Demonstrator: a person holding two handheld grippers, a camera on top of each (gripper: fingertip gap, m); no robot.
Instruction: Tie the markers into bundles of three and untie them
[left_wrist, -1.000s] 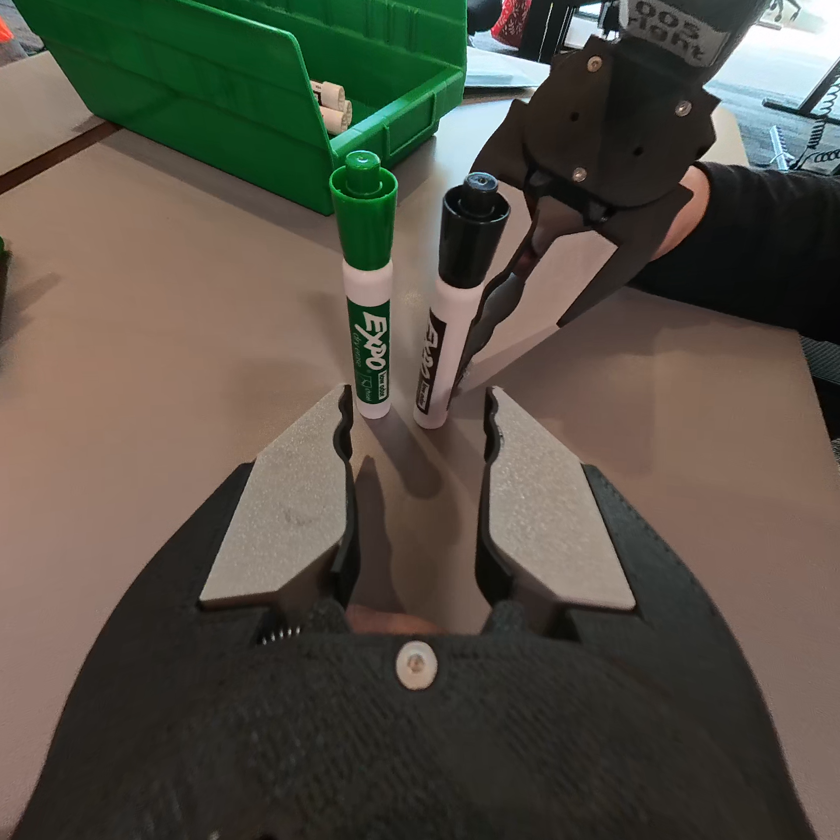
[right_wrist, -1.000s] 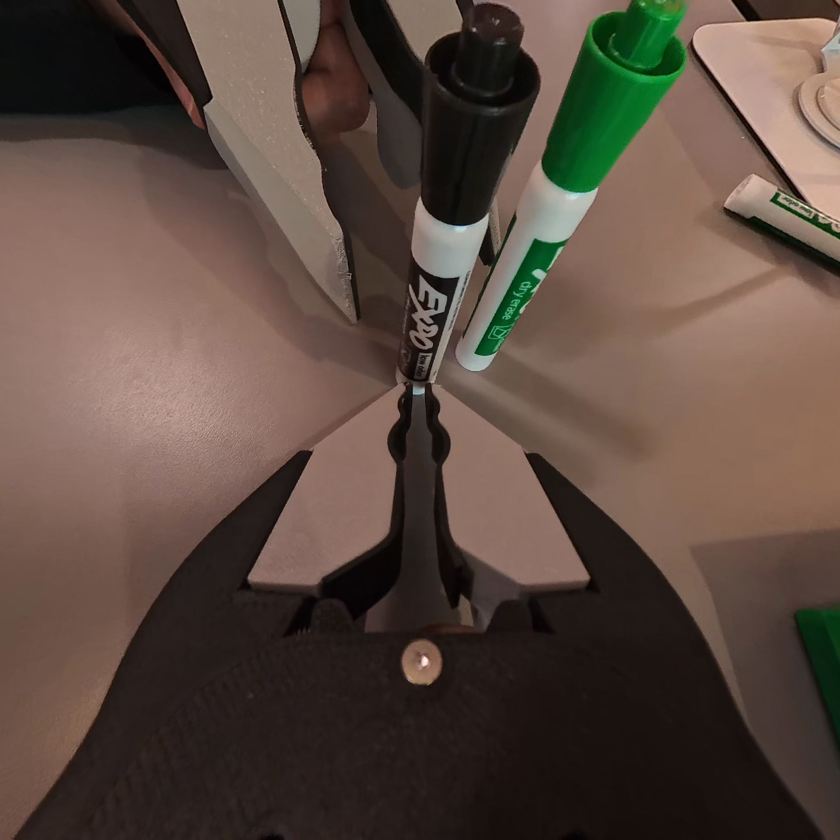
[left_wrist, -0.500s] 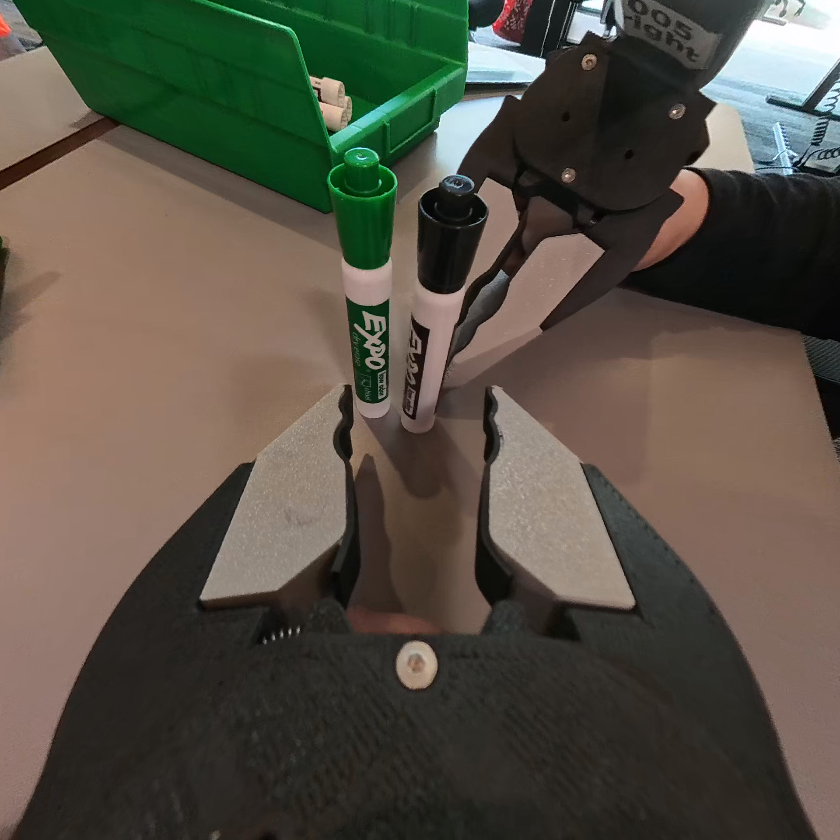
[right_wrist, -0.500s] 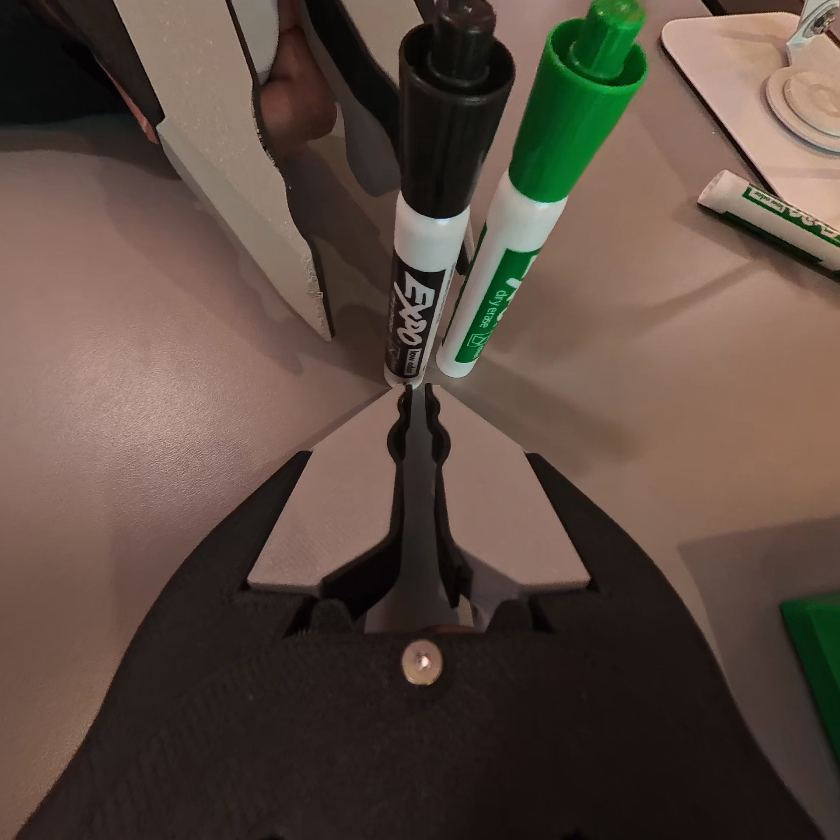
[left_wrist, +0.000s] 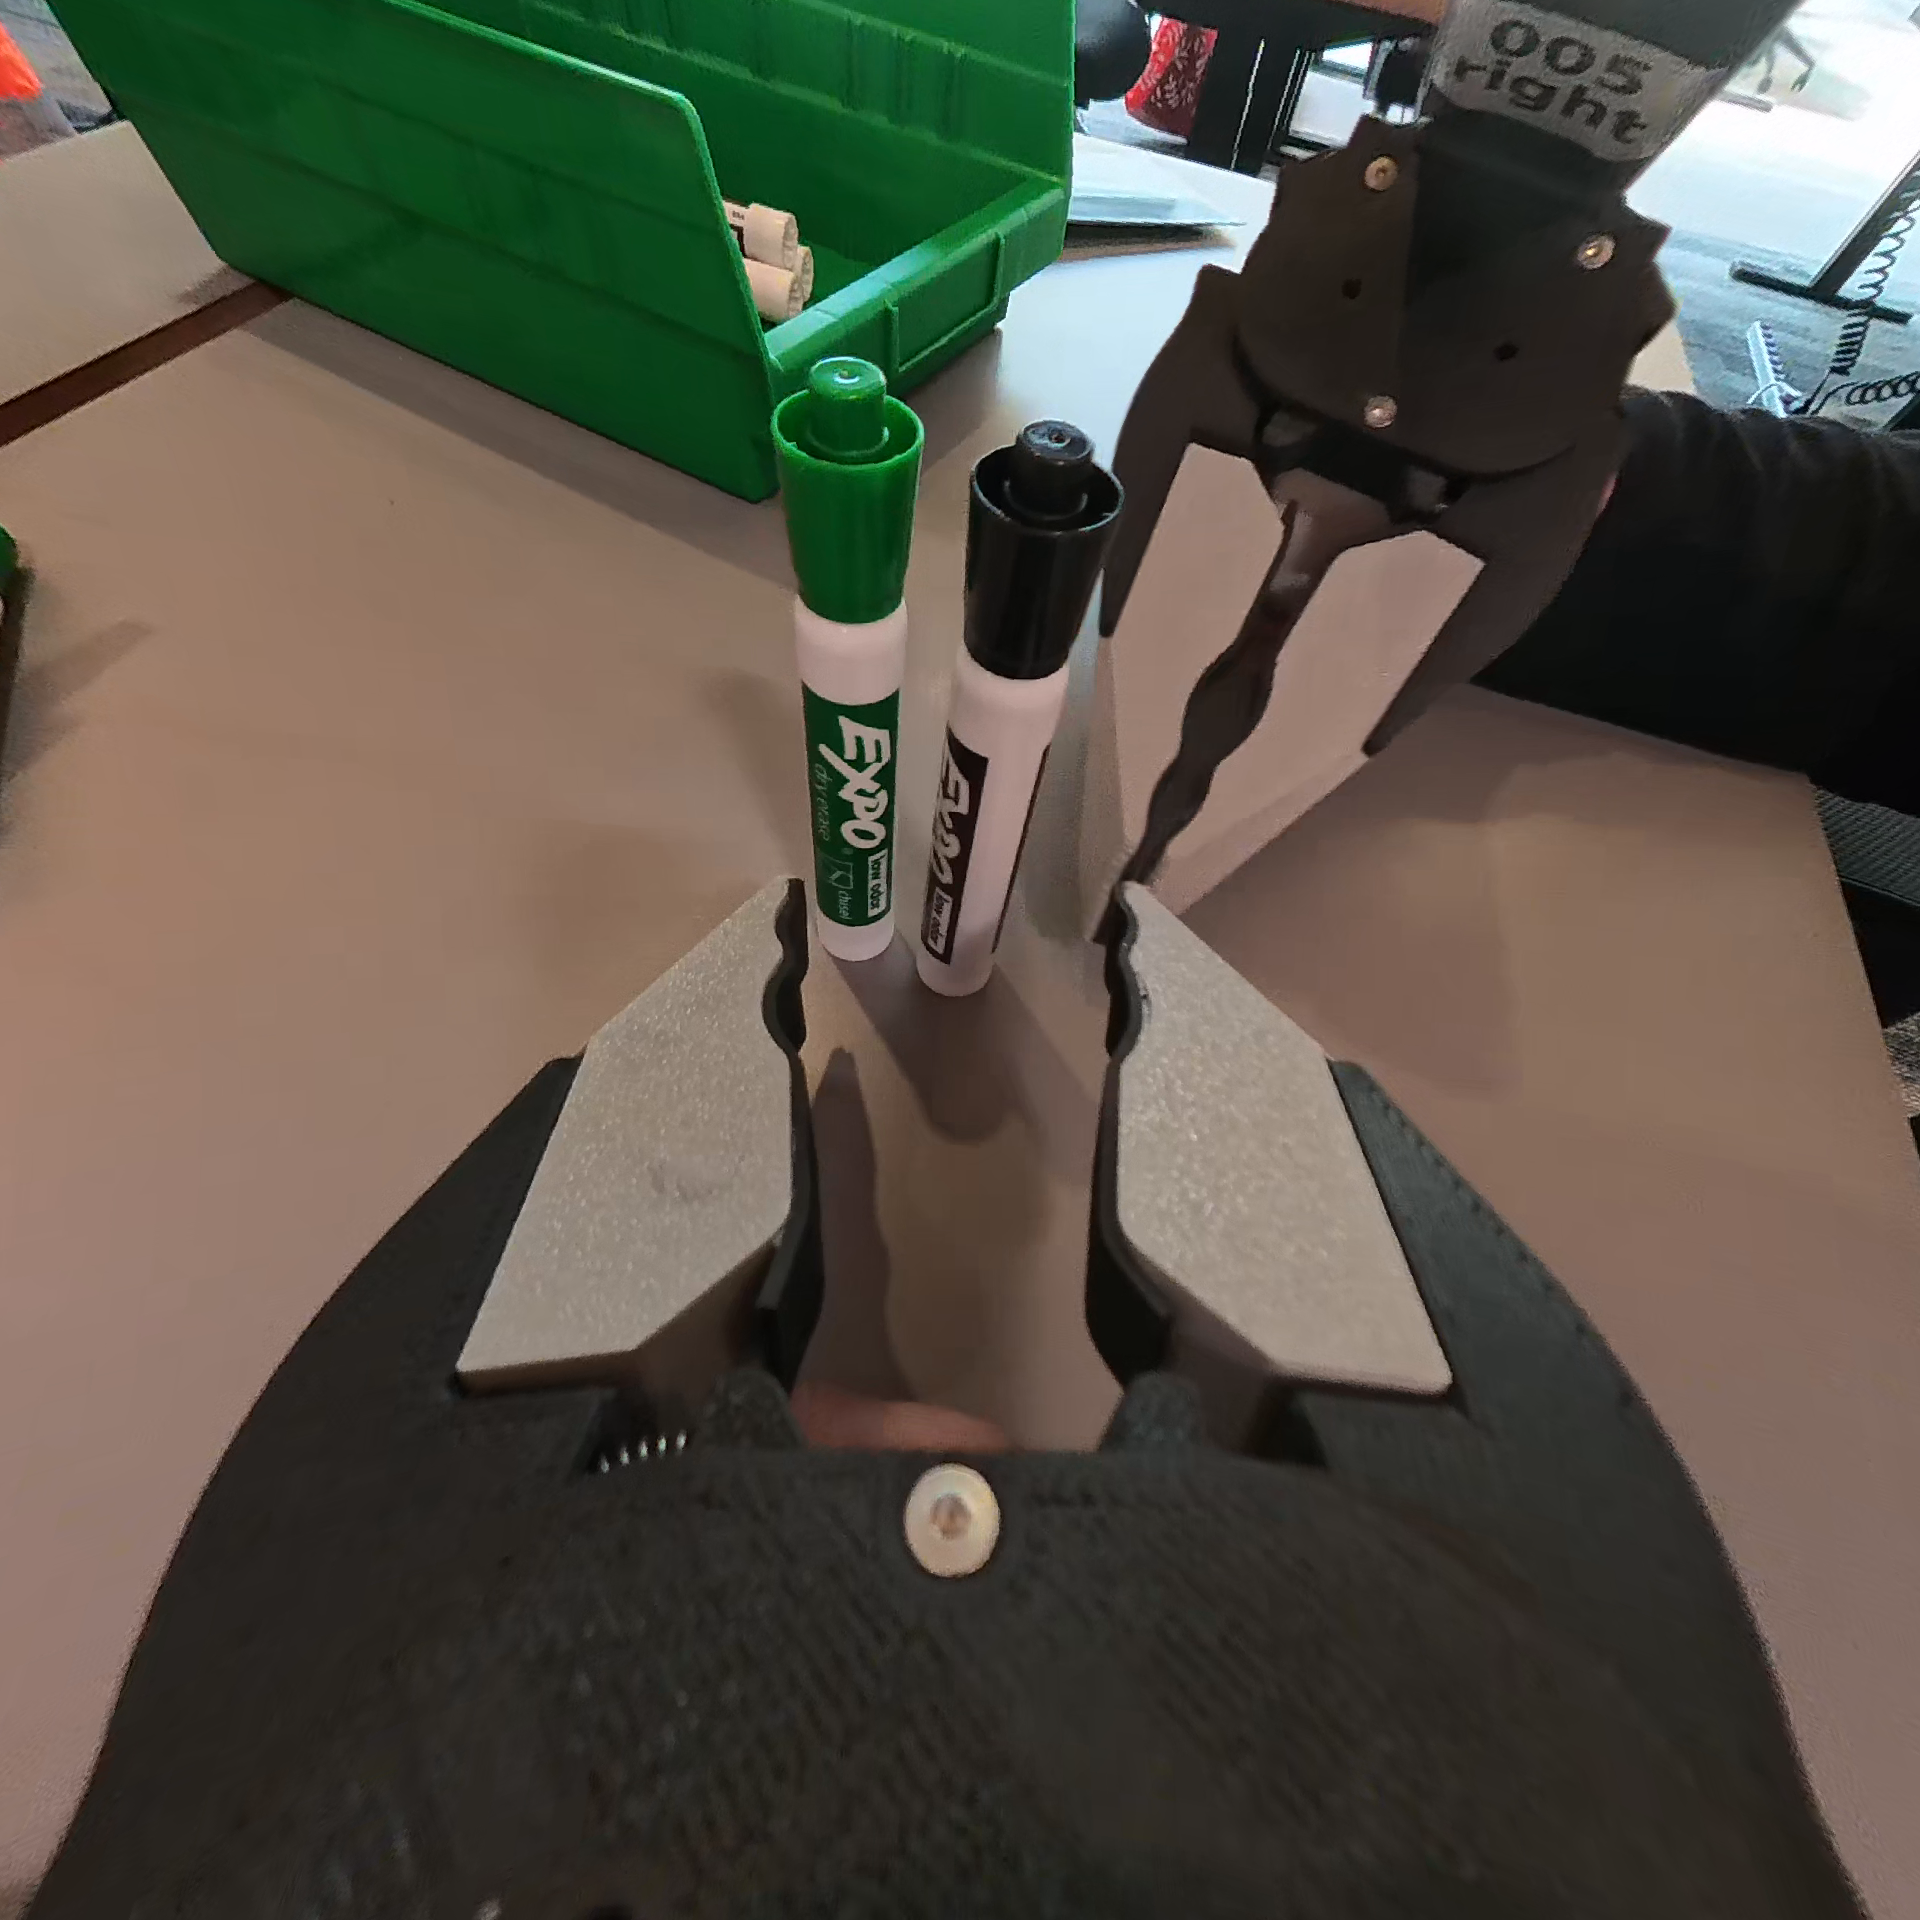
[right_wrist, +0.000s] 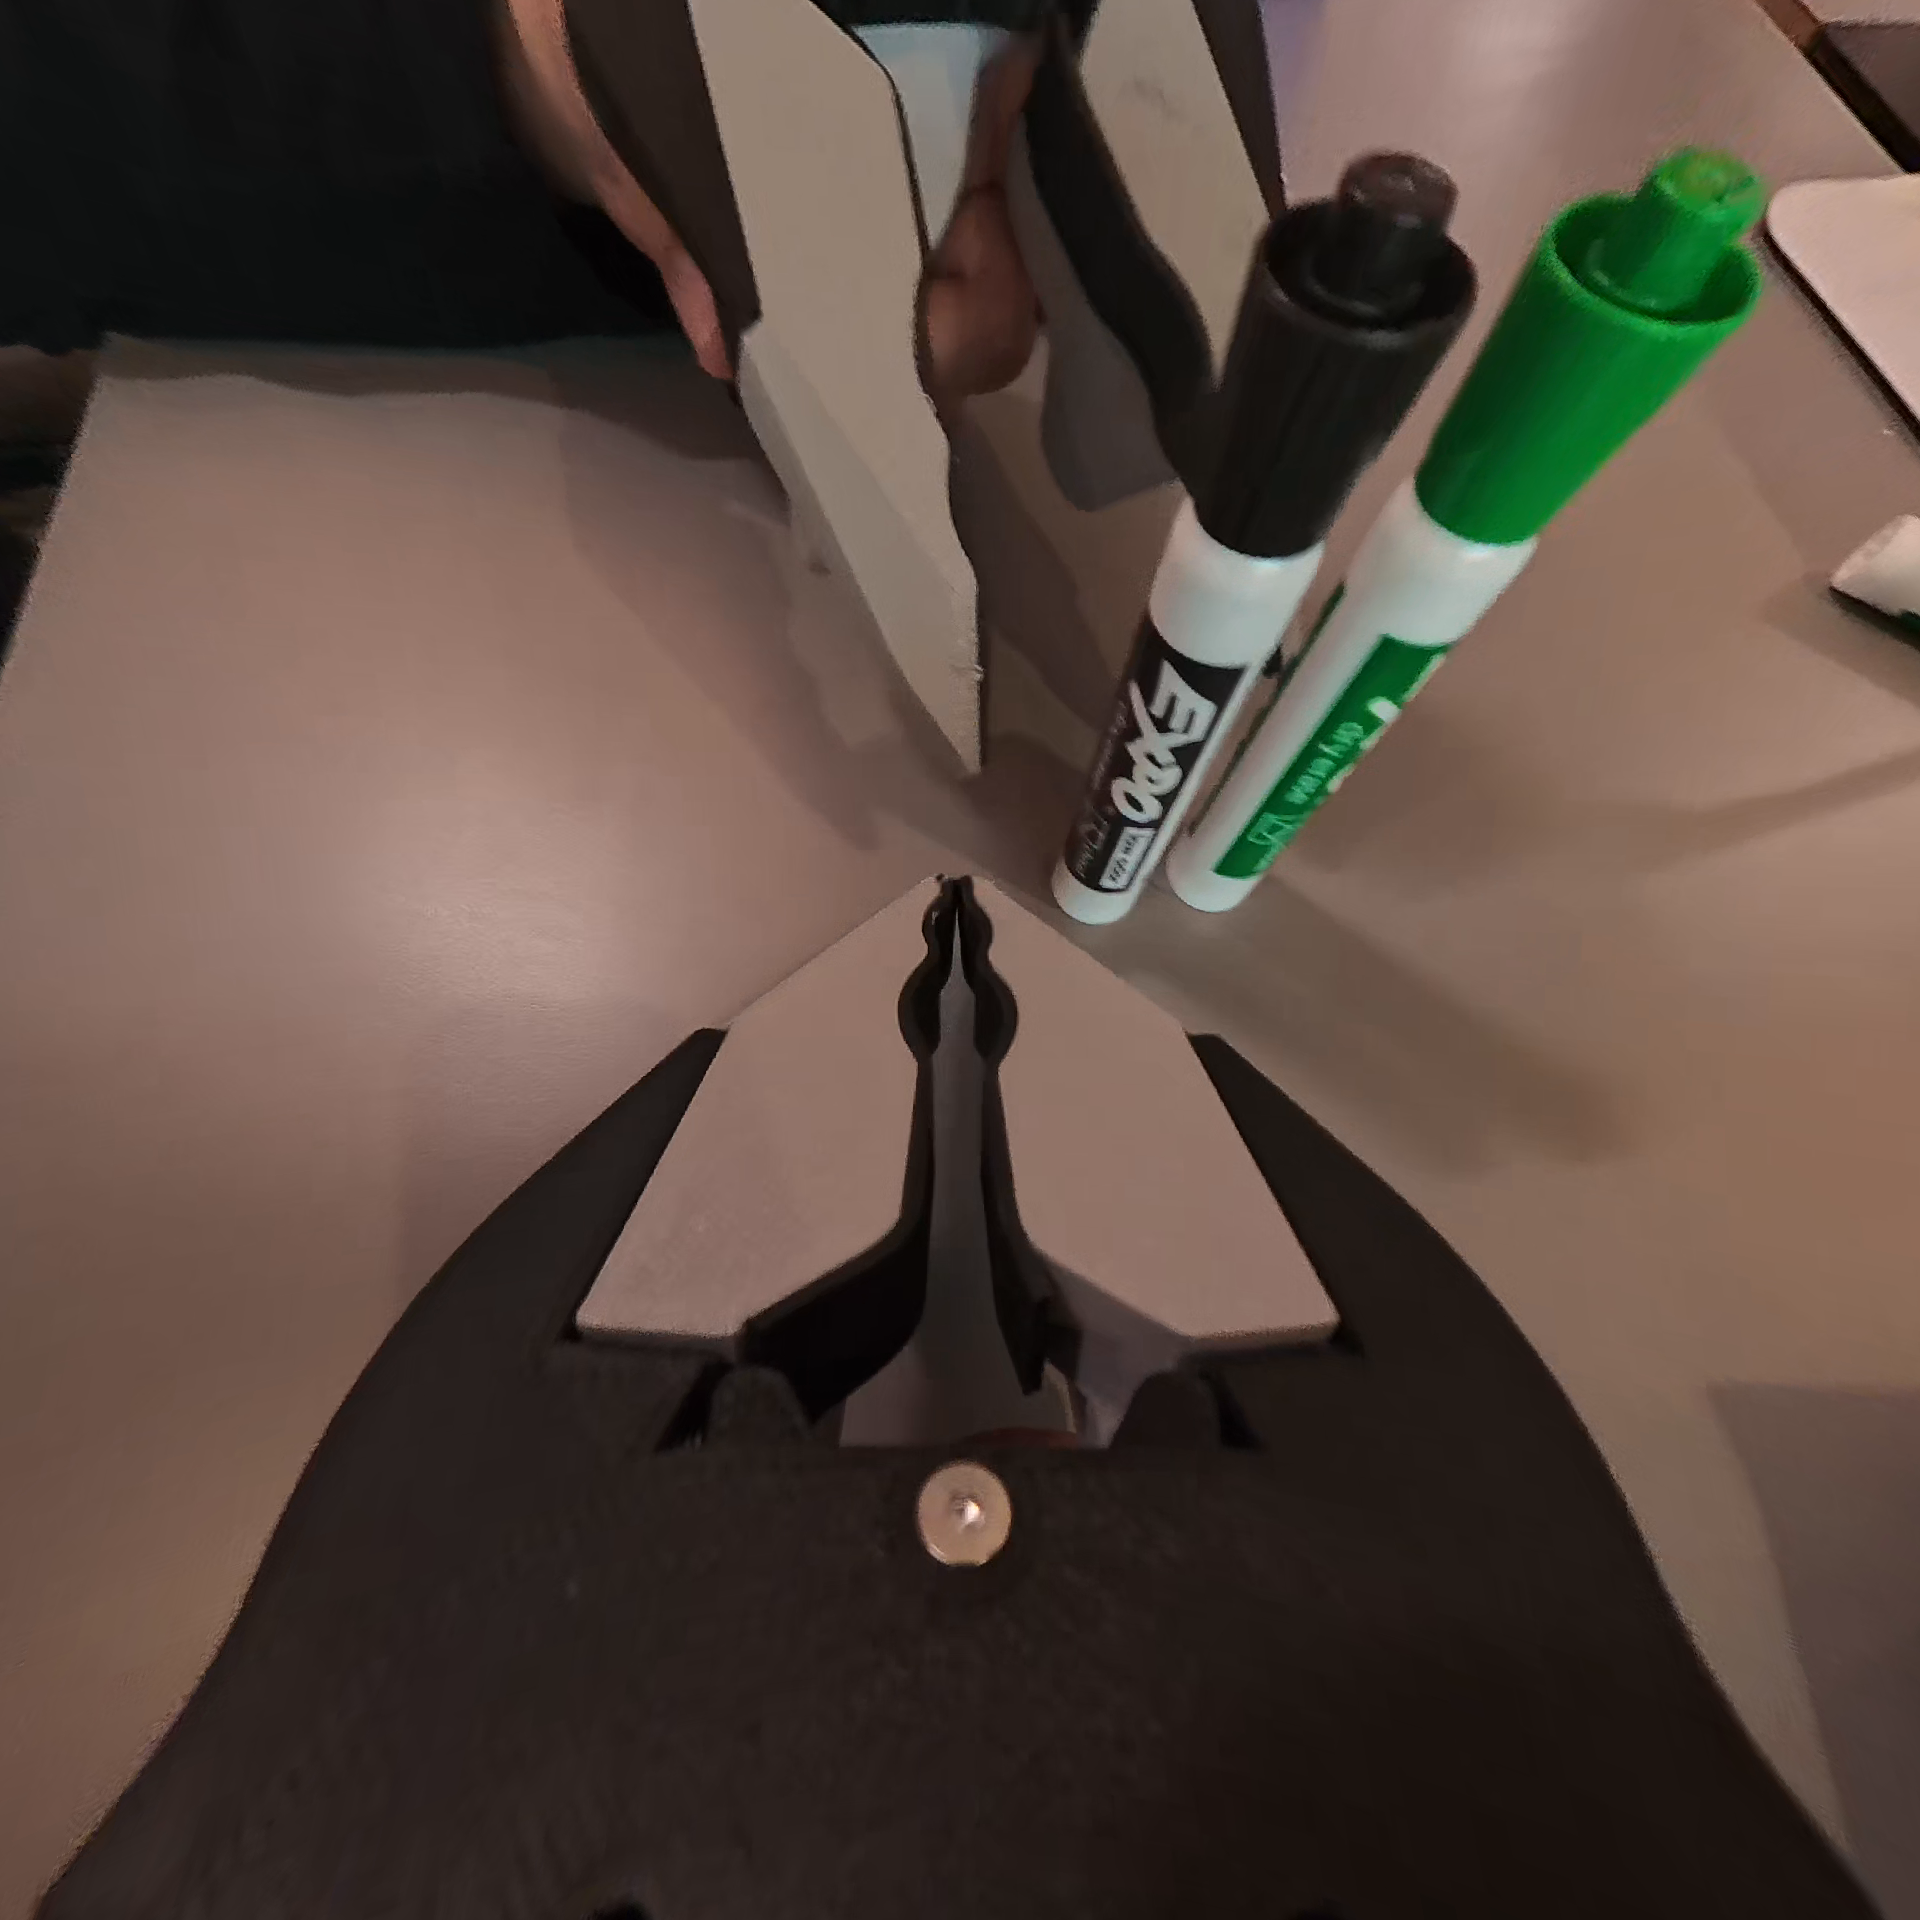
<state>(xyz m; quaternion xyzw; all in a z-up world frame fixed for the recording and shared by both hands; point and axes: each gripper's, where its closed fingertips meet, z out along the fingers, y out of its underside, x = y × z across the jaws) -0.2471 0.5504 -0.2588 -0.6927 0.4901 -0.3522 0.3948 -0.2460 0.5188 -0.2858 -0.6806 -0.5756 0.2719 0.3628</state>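
Markers: green marker (left_wrist: 847, 665) and black marker (left_wrist: 1013, 717) upright, just before the green bin (left_wrist: 582, 208); light, rigid, smooth, easily toppled.
Hold: I would take the barrels, below the caps.
My tongs: left gripper (left_wrist: 954, 940) spread, empty; right gripper (right_wrist: 954, 896) clenched on nothing.

Dim warm light, soft shadows, wide-angle edge distortion, slight blur

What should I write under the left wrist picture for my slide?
An open hand-held gripper faces a green marker and a black marker standing on a tan table near a green bin.
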